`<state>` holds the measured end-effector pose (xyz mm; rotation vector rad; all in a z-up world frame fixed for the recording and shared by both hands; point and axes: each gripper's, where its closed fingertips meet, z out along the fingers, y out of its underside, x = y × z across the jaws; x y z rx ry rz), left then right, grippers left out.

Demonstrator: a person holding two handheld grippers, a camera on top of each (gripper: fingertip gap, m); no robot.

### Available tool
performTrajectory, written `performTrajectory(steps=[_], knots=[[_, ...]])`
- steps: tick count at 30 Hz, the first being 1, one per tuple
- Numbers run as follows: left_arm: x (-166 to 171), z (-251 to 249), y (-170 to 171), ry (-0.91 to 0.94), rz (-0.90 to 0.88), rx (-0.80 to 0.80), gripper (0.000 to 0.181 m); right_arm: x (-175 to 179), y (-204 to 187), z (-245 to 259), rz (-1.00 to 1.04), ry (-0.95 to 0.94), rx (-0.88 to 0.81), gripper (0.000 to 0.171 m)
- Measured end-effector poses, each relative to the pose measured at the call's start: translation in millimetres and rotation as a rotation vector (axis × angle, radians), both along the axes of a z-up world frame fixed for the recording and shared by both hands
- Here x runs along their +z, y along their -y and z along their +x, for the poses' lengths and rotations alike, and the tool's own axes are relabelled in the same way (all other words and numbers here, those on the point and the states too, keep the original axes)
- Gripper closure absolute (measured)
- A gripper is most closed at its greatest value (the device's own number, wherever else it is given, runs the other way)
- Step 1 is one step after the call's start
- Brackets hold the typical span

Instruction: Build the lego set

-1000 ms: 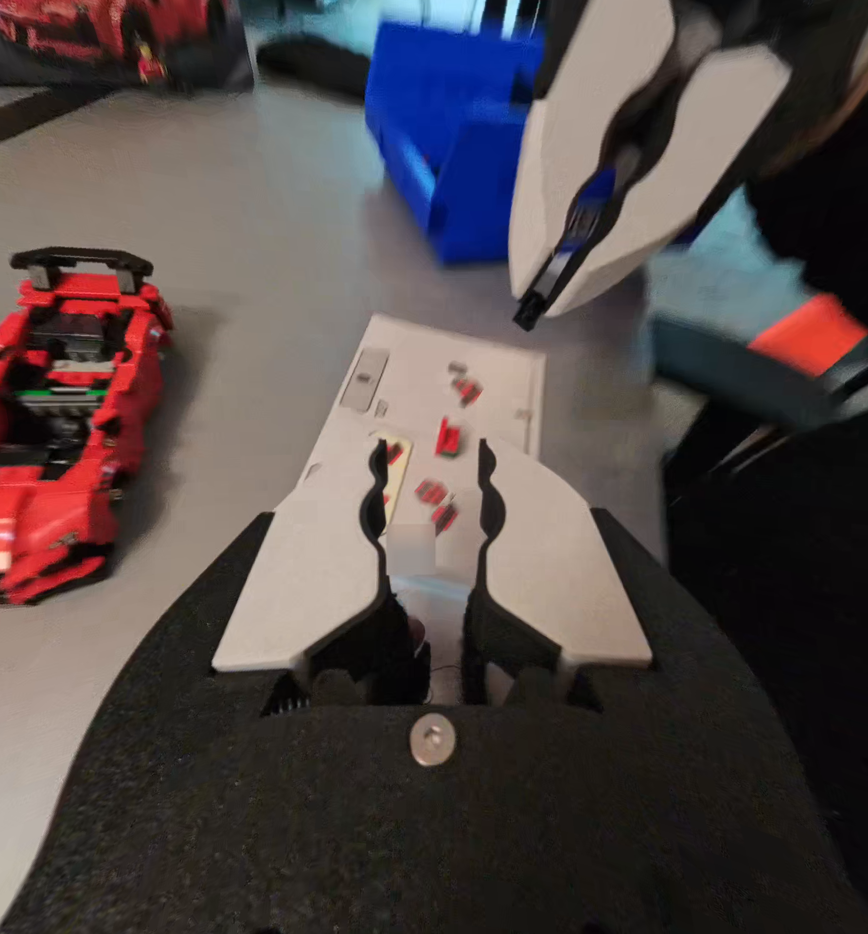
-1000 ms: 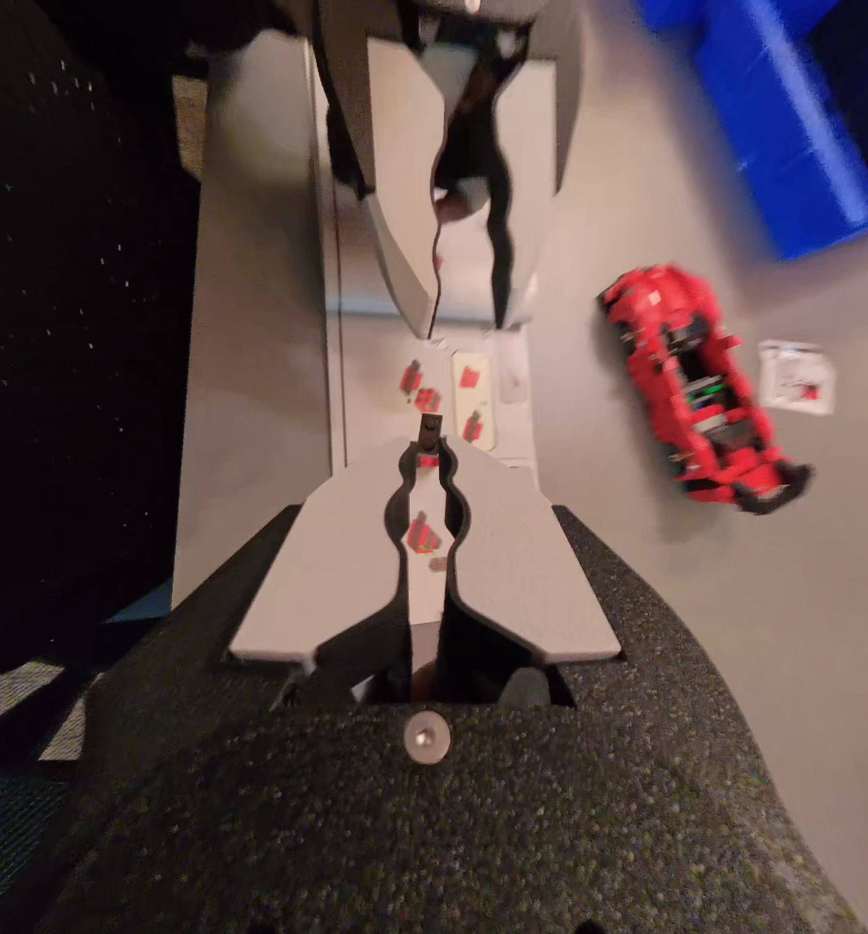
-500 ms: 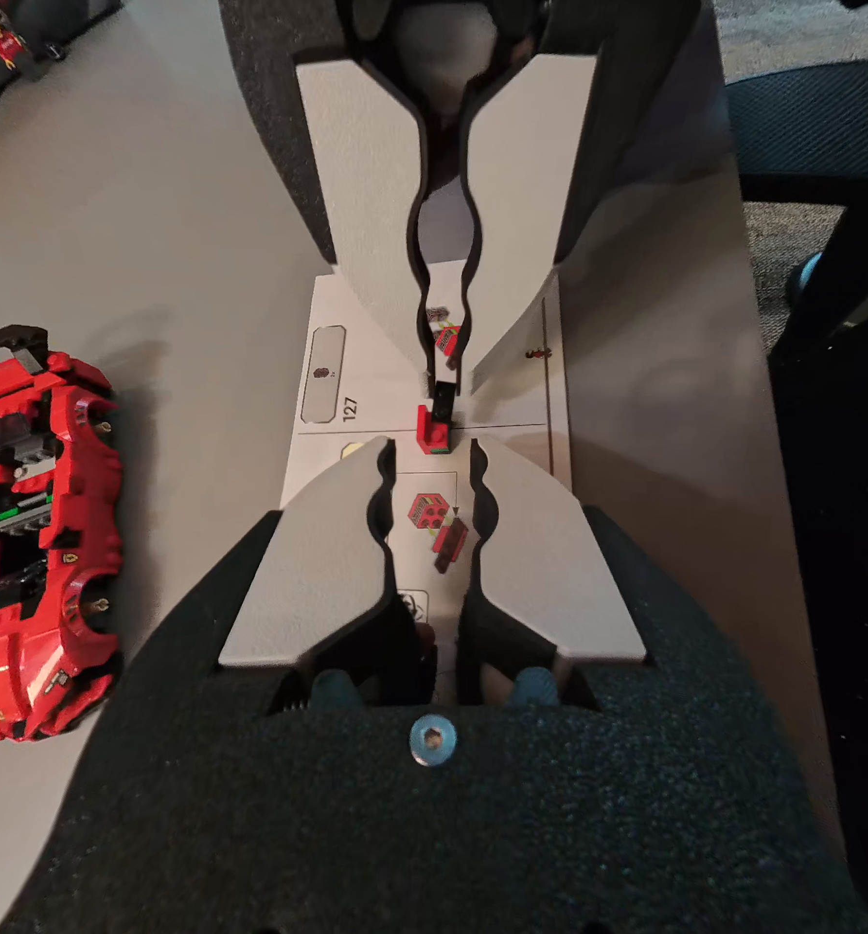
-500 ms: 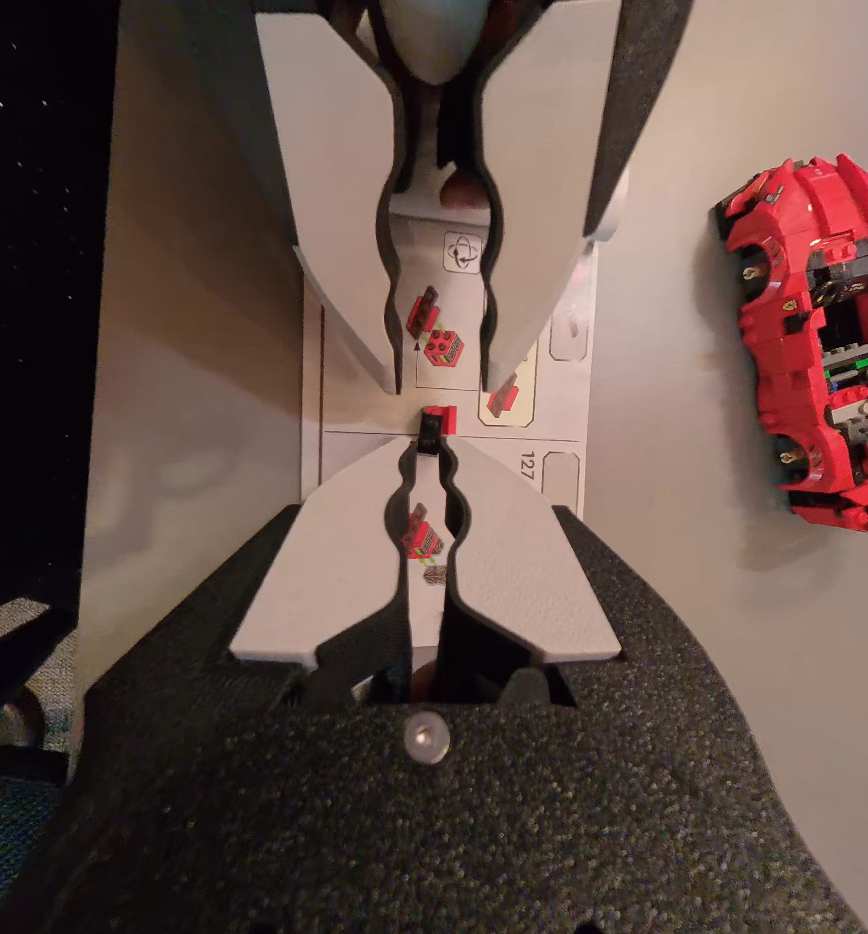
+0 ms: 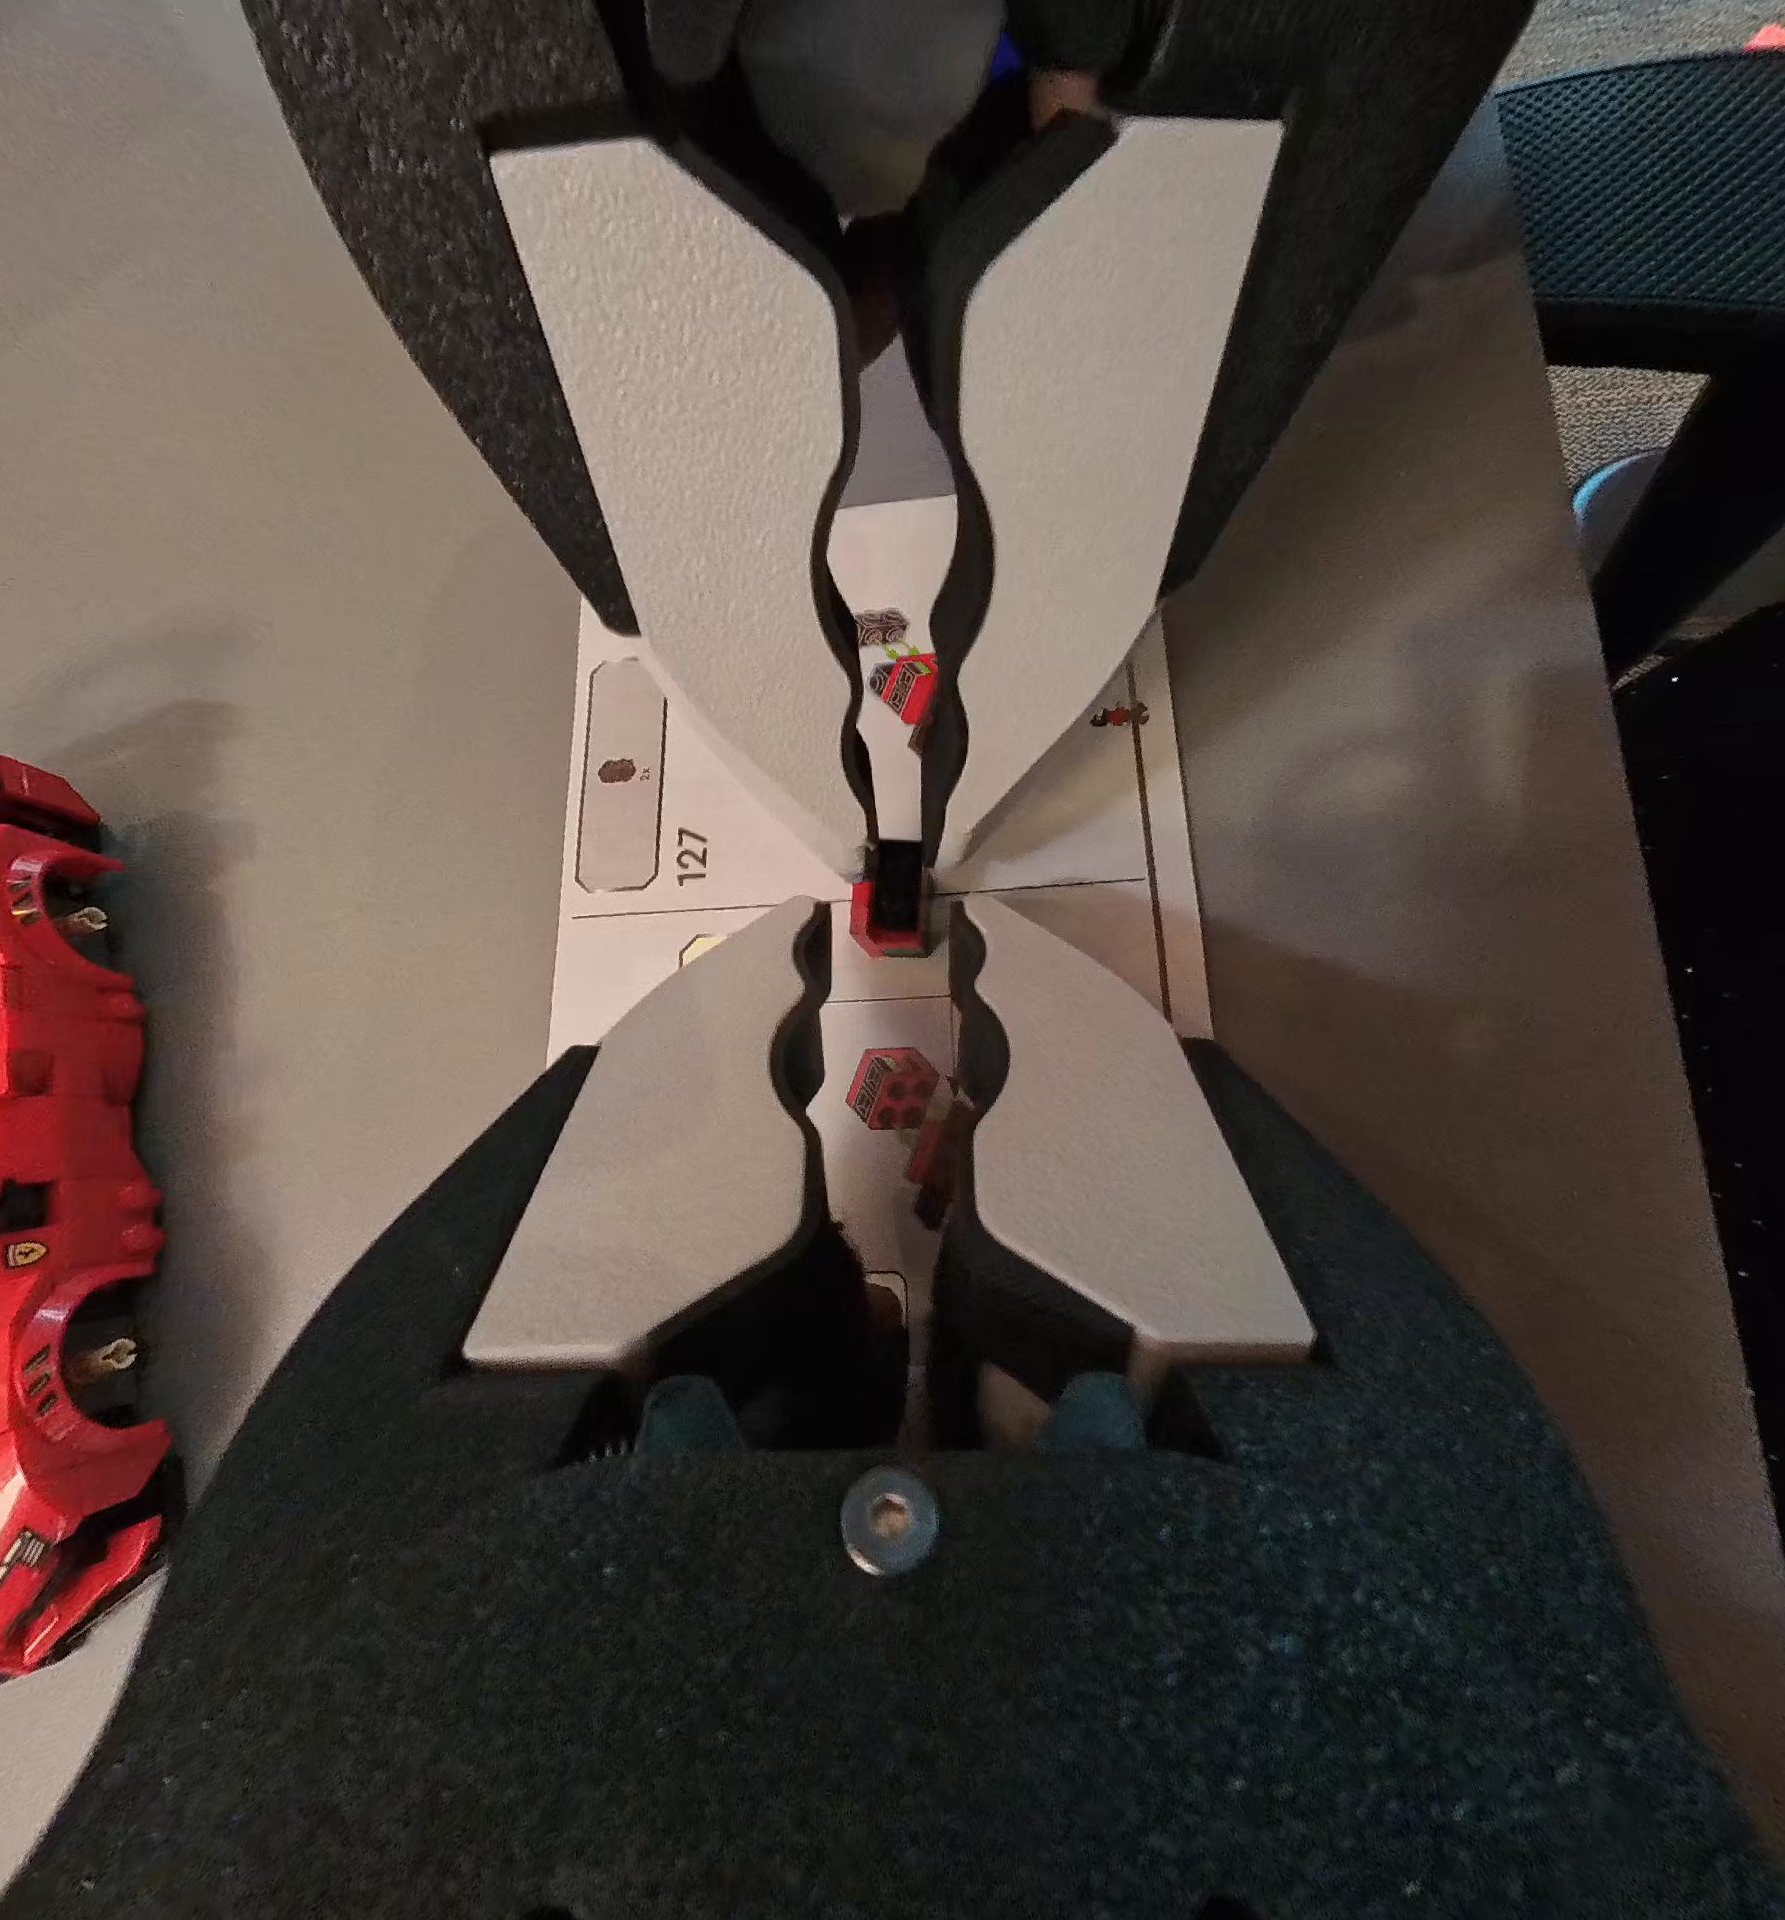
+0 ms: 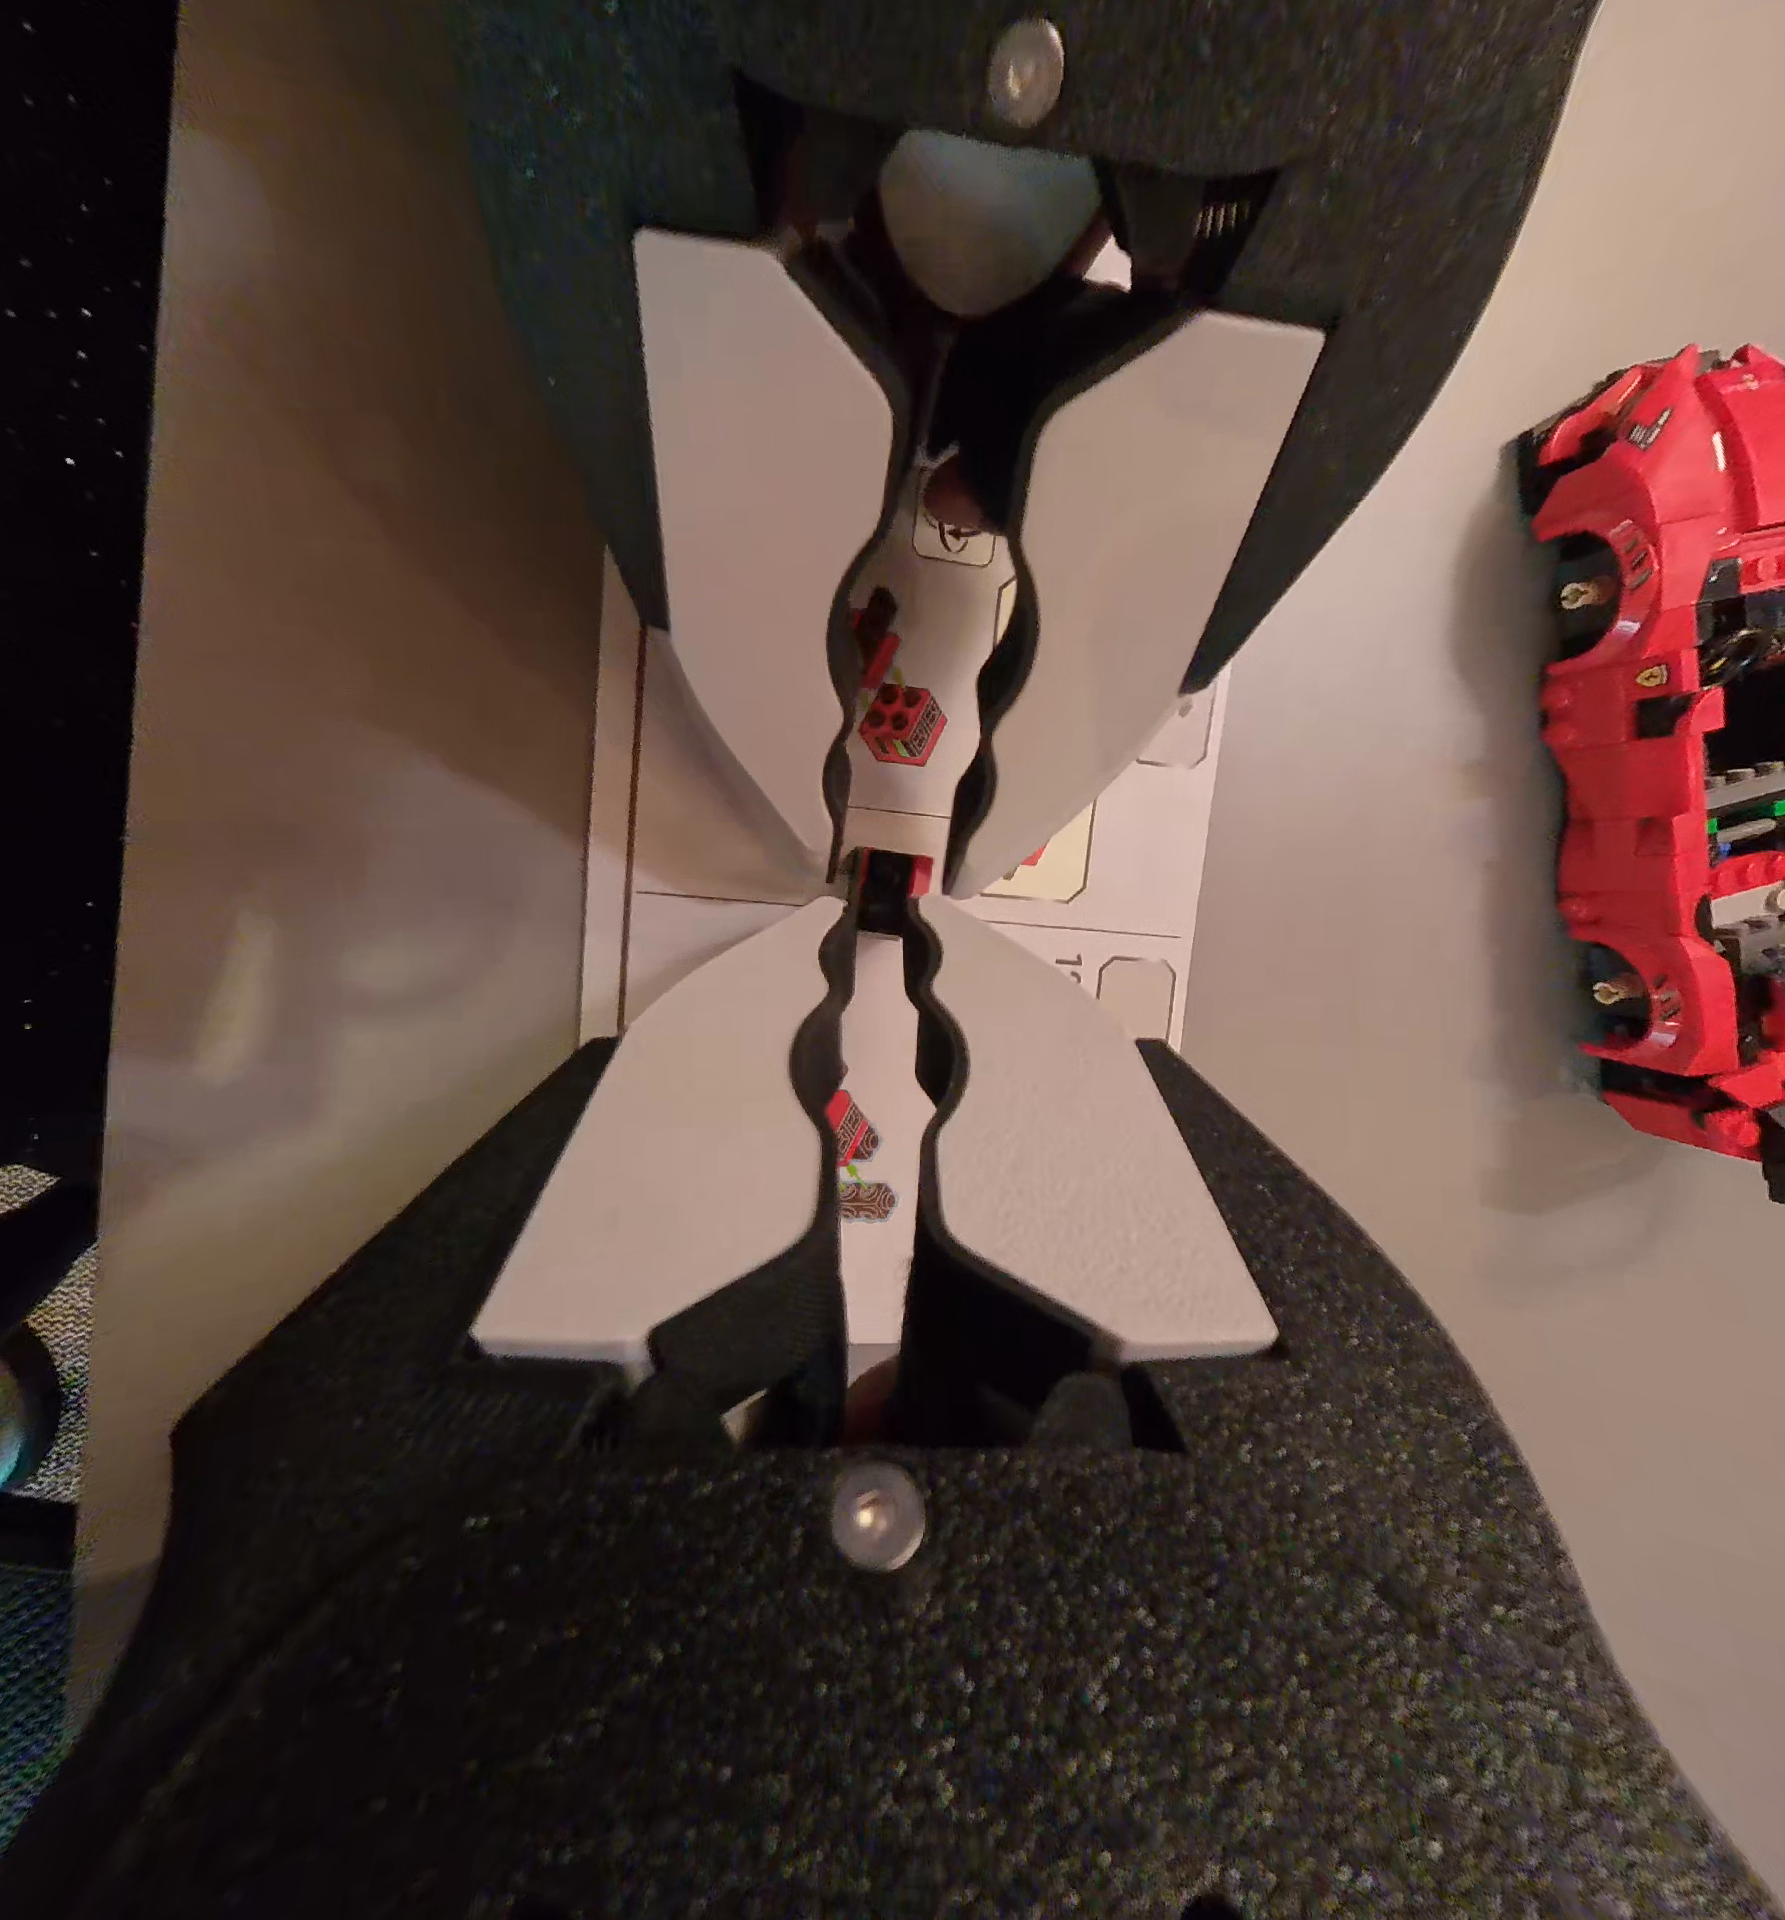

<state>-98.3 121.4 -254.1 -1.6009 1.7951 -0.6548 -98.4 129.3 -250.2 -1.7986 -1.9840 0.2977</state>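
Left wrist view: left tool (image 5: 883, 914) open, tips flanking a small red-black brick (image 5: 893, 902) pinched by the facing right tool (image 5: 893, 847), above the manual (image 5: 649, 966). Red car (image 5: 31, 1226) lies left on the bench (image 5: 296, 520).

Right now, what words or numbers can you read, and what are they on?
I cannot repeat writing, only say where it stands.
Instruction page: one printed number, and a tiny count mark in a grey box.
Red lego car: small badges and stickers, too small to read.
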Motion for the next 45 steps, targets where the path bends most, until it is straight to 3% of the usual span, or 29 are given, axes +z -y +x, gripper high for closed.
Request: performTrajectory(steps=[7, 28, 31, 34, 37, 45], knots=[[-3.1, -0.2, 0.5, -0.006, -0.007, 0.002, 0.167, -1.1, 0.6, 0.0, 0.010, -0.010, -0.014, 0.163], [-5.2, 0.2, -0.6, -0.002, -0.034, 0.015, 0.168, 0.9, -0.4, 0.2, -0.006, -0.114, -0.103, 0.158], [-5.3, 0.4, -0.7, -0.002, -0.035, 0.015, 0.168, 8.9, -7.5, 0.4, -0.111, -0.249, -0.258, 0.156], [-5.5, 0.6, -1.4, -0.002, -0.033, 0.015, 0.169, 14.5, -15.3, 1.5, -0.433, -0.486, -0.522, 0.149], [-5.5, 0.6, -1.2, -0.001, -0.033, 0.014, 0.169, 9.2, -11.6, 2.3, -0.677, -0.585, -0.610, 0.140], [-6.0, 0.3, -1.1, 0.000, -0.049, 0.012, 0.169, -6.5, -10.6, 1.1, -0.655, -0.507, -0.609, 0.150]])
